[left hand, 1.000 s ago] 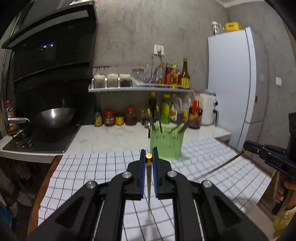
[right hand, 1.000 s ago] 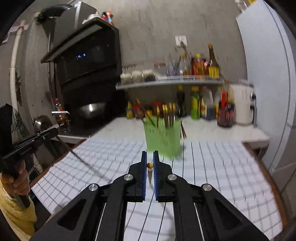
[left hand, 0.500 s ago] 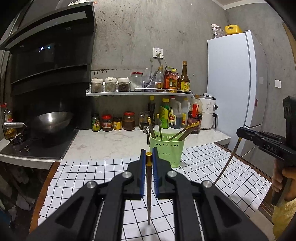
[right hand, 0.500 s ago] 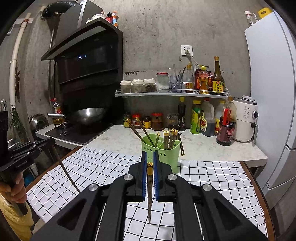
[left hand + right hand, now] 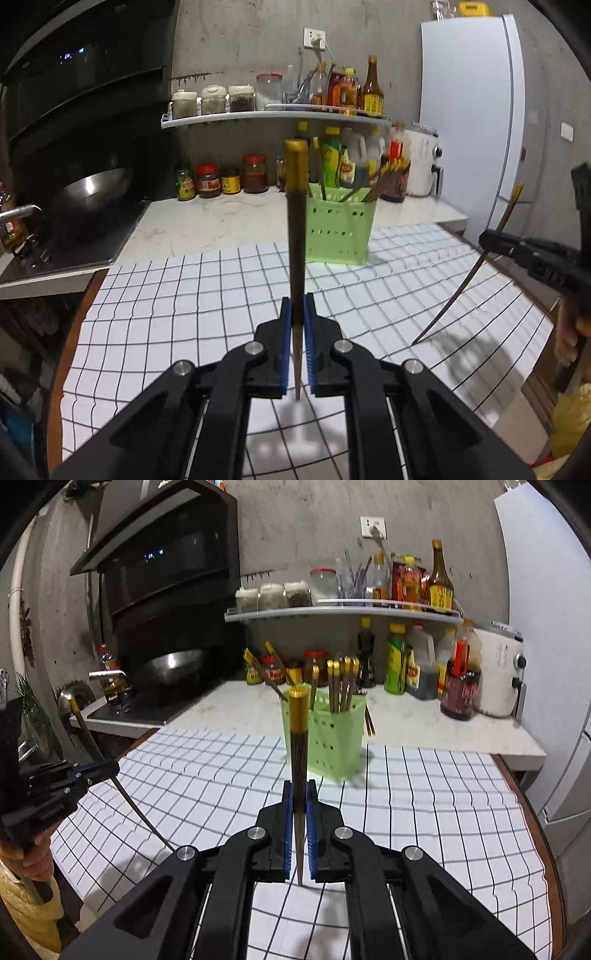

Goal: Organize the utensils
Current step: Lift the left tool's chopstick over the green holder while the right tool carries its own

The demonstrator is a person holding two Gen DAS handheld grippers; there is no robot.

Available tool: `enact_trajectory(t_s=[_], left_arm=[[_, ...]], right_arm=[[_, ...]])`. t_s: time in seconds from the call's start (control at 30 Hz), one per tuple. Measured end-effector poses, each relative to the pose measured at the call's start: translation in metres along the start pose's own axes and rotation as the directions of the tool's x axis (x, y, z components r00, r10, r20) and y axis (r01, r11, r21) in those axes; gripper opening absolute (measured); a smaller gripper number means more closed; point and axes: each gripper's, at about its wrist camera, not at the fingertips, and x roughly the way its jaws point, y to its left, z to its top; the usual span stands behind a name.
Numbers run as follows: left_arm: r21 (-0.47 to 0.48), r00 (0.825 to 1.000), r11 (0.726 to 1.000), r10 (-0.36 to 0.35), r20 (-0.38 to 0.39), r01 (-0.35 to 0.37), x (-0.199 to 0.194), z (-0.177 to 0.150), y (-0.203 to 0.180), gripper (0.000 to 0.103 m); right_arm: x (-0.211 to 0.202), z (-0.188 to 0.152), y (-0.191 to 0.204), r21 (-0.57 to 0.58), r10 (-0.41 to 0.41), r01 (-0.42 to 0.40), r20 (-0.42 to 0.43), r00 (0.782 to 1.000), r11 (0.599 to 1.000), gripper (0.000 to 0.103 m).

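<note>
**Two claws, one chopstick each**

The left claw (image 5: 296,306) is gripping one brown chopstick (image 5: 296,229) with a gold top. The right claw (image 5: 299,794) is gripping another (image 5: 298,746). Both are standing upright over the checked tabletop (image 5: 424,794). The green basket (image 5: 328,734) behind them is holding about seven more chopsticks.

My left gripper (image 5: 296,310): matte black linkage arms spreading toward 5 and 7 o'clock, four silver round-head screws at the pivots, ribbed blue pads lining the inner faces of both fingers. My right gripper (image 5: 298,794) is built the same: black arms, silver screws, blue pads. At 8 o'clock in the right wrist view, faint pale lettering marks the left unit's black body, and a yellow sleeve (image 5: 33,915) shows below its handle.
</note>
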Motion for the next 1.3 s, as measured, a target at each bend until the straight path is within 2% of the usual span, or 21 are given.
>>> enact_trajectory(t_s=[0.13, 0.27, 0.37, 0.5, 0.6, 0.77, 0.83, 0.87, 0.93, 1.03, 1.17, 1.23, 1.3], left_arm=[[-0.001, 1.000, 1.000, 0.003, 0.003, -0.003, -0.009, -0.001, 0.000, 0.006], [-0.022, 0.998, 1.000, 0.013, 0.058, -0.012, -0.015, 0.008, 0.003, 0.006], [-0.049, 0.993, 0.999, 0.020, 0.116, -0.014, -0.011, 0.025, 0.003, 0.006], [-0.069, 0.977, 0.998, 0.030, 0.210, -0.016, 0.008, 0.064, -0.002, 0.006], [-0.089, 0.960, 0.996, 0.004, 0.280, 0.021, 0.022, 0.103, -0.006, 0.006], [-0.090, 0.909, 0.989, -0.067, 0.411, 0.113, 0.037, 0.170, -0.021, 0.006], [-0.081, 0.893, 0.988, -0.083, 0.442, 0.132, 0.049, 0.191, -0.030, 0.006], [-0.071, 0.891, 0.988, -0.090, 0.445, 0.135, 0.056, 0.197, -0.034, 0.006], [-0.052, 0.897, 0.992, -0.077, 0.434, 0.111, 0.079, 0.206, -0.044, 0.006], [-0.035, 0.930, 0.995, -0.073, 0.362, 0.092, 0.124, 0.210, -0.053, 0.006], [-0.028, 0.964, 0.997, -0.058, 0.261, 0.067, 0.173, 0.203, -0.052, 0.006], [-0.020, 0.975, 0.996, -0.077, 0.209, 0.082, 0.192, 0.198, -0.050, 0.006], [-0.009, 0.981, 0.998, -0.061, 0.184, 0.064, 0.201, 0.193, -0.049, 0.006]], right_arm=[[-0.006, -0.005, 0.000, -0.006, -0.016, 0.016, 0.000, 1.000, 1.000, 0.006], [-0.012, -0.004, -0.004, -0.034, -0.091, 0.093, 0.053, 0.994, 0.995, 0.006], [-0.008, 0.006, -0.017, -0.015, -0.118, 0.119, 0.079, 0.990, 0.993, 0.006], [0.007, 0.042, -0.040, 0.020, -0.157, 0.156, 0.147, 0.977, 0.988, 0.006], [0.012, 0.074, -0.049, 0.025, -0.190, 0.189, 0.213, 0.959, 0.982, 0.006], [0.013, 0.127, -0.057, 0.039, -0.203, 0.202, 0.350, 0.915, 0.979, 0.006], [0.019, 0.143, -0.061, 0.045, -0.181, 0.178, 0.377, 0.908, 0.983, 0.006], [0.027, 0.150, -0.063, 0.045, -0.164, 0.159, 0.379, 0.911, 0.986, 0.006], [0.041, 0.156, -0.066, 0.048, -0.141, 0.132, 0.373, 0.917, 0.990, 0.007], [0.071, 0.157, -0.070, 0.057, -0.105, 0.091, 0.329, 0.938, 0.994, 0.007], [0.107, 0.148, -0.073, 0.054, -0.086, 0.075, 0.248, 0.965, 0.996, 0.007], [0.125, 0.144, -0.077, 0.063, -0.076, 0.065, 0.201, 0.977, 0.996, 0.007], [0.139, 0.142, -0.080, 0.073, -0.057, 0.046, 0.154, 0.986, 0.996, 0.007]])
